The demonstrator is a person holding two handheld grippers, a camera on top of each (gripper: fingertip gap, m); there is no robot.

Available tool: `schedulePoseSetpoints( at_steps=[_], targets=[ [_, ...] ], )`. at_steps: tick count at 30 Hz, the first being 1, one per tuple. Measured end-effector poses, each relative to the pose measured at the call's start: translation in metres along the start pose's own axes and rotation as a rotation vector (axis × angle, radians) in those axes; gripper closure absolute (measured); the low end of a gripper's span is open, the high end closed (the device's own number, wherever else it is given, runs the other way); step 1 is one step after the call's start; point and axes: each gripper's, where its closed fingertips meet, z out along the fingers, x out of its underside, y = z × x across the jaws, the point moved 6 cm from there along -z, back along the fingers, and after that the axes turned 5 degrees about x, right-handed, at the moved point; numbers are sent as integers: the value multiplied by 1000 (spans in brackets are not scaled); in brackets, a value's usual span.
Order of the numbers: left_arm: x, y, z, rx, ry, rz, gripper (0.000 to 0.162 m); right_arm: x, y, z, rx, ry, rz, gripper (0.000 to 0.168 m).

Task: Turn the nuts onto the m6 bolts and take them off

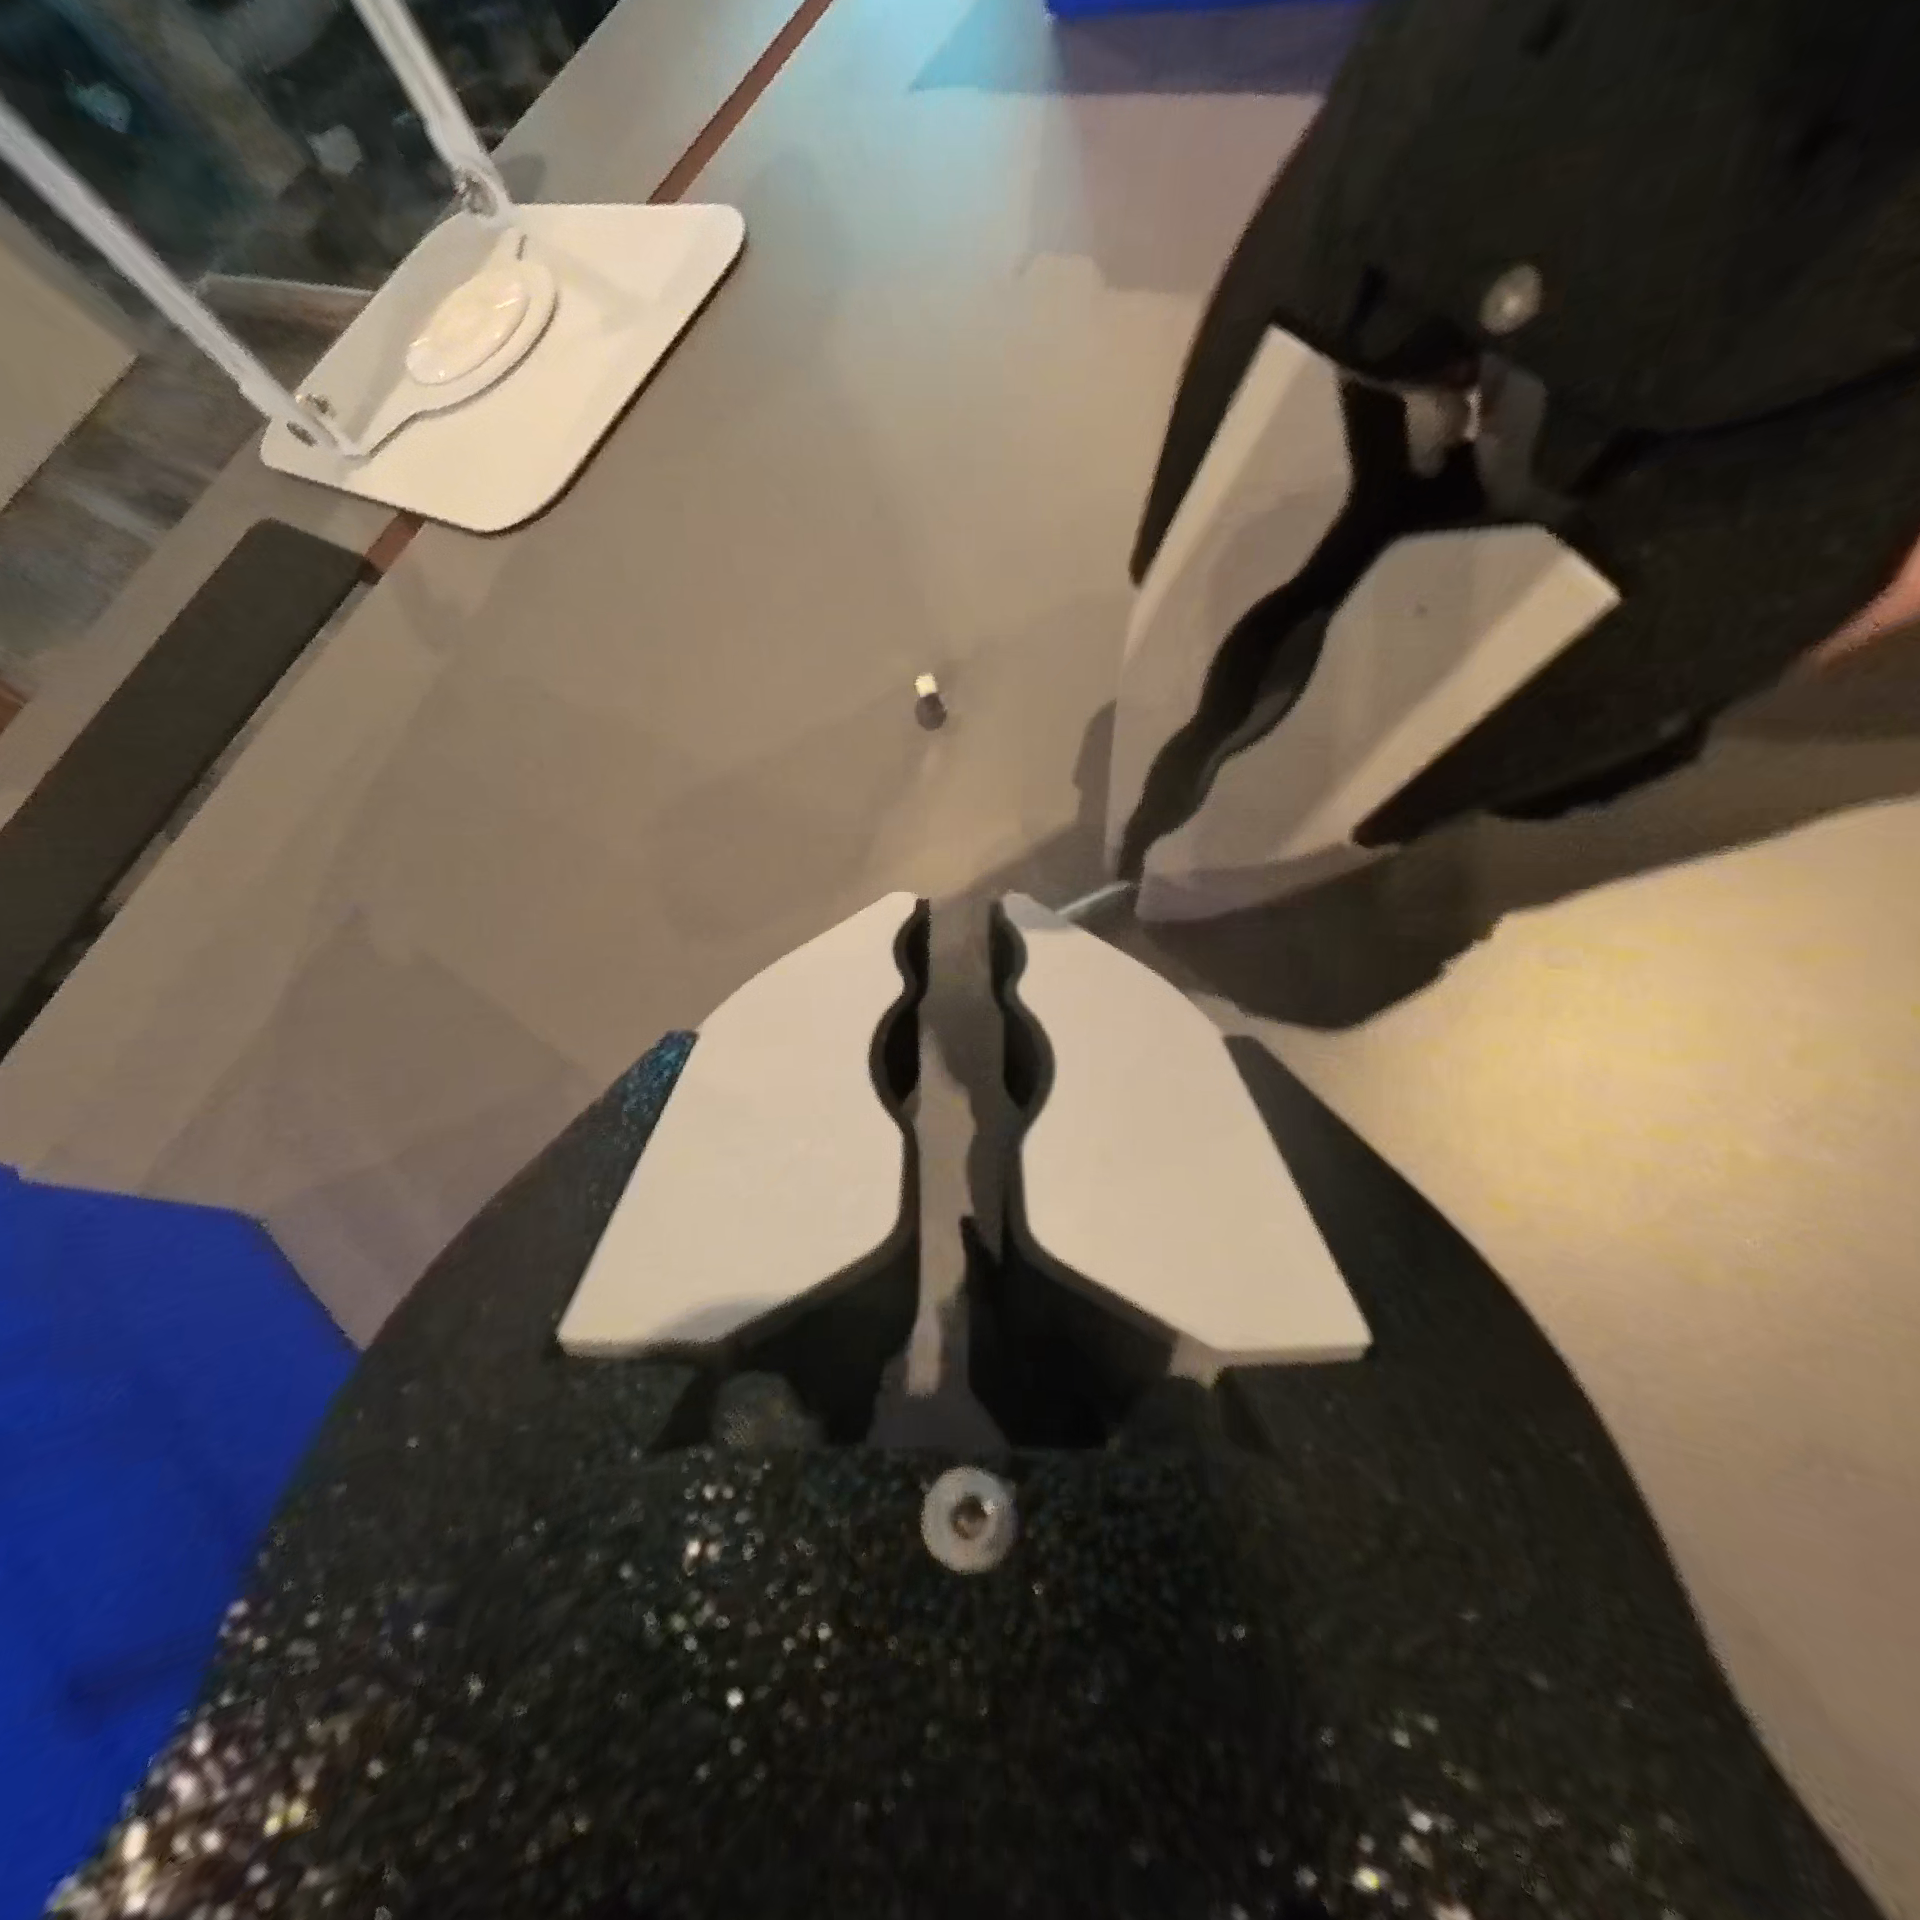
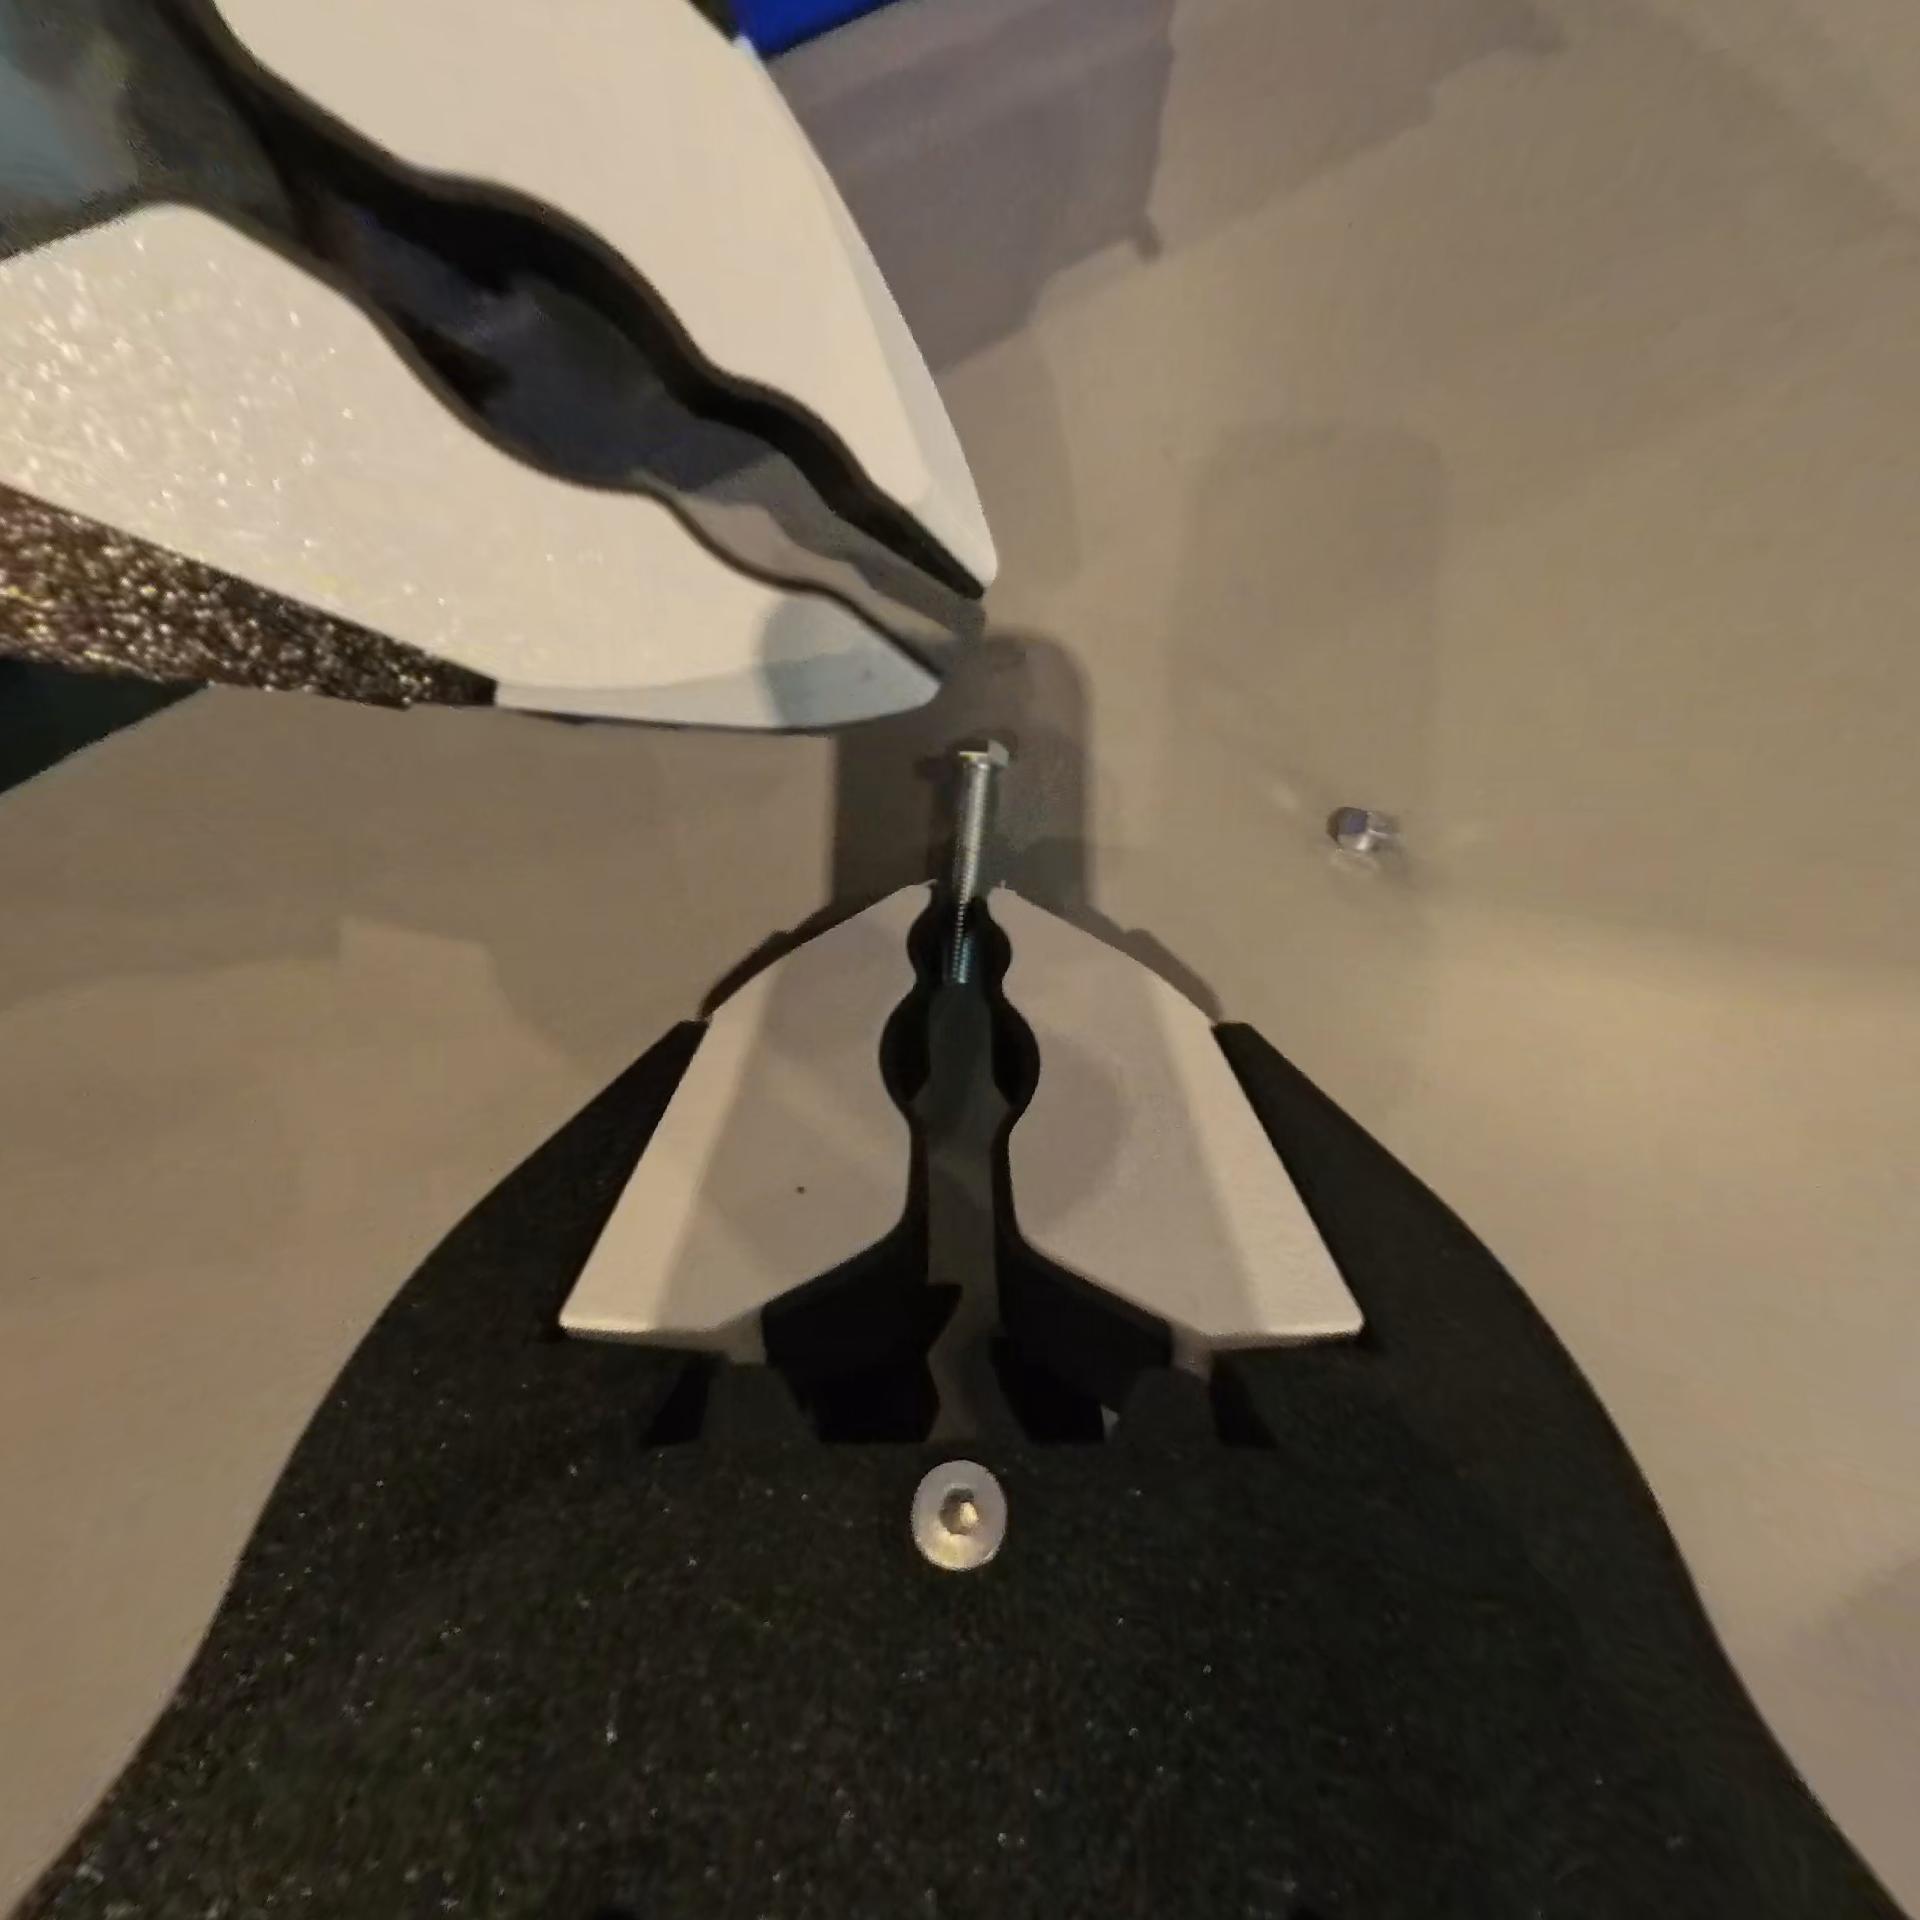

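My right gripper [image 2: 964,888] is shut on a thin silver bolt [image 2: 966,831]. The bolt sticks out forward past the tips, head [image 2: 982,753] away from me, just above the grey table [image 2: 1558,520]. My left gripper [image 1: 961,914] is closed to a narrow gap with nothing between its tips. In the right wrist view the left gripper [image 2: 961,623] hovers just beyond the bolt head. In the left wrist view the right gripper [image 1: 1127,883] comes in from the upper right, and its bolt [image 1: 1091,899] reaches my right fingertip. A loose nut [image 1: 928,698] lies on the table beyond both grippers; it also shows in the right wrist view [image 2: 1356,831].
A white square stand base [image 1: 509,364] with thin white rods sits at the far left by the table edge [image 1: 208,665]. A blue object [image 1: 135,1455] lies near left. A person's hand [image 1: 1881,613] holds the right gripper. My hands' fingertips stand some 5 cm from each other.
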Motion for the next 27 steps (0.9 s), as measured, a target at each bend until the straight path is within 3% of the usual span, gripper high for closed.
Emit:
schedulePoseSetpoints(
  at_steps=[1,12,16,18,22,23,25,27],
  targets=[
    [0,-2,0,1,7,35,149,0,-1,-2,-8,-11,-14,163],
    [-3,-23,11,-68,116,396,122,-5,-7,-27,-98,-77,-93,163],
    [-3,-30,14,-76,149,490,133,-7,1,-30,-131,-78,-136,163],
    [-1,-31,17,-93,186,526,150,-8,2,-31,-135,-78,-143,163],
    [-5,-29,17,-109,174,448,152,-12,-2,-37,-124,-163,-133,162],
    [-8,-28,16,-95,138,395,152,-14,-3,-41,-151,-215,-125,154],
    [-16,-29,12,-4,9,262,153,-21,-6,-53,-222,-342,-98,140],
    [-25,-33,5,138,-144,128,153,-24,-6,-65,-309,-464,-117,136]
  ],
)
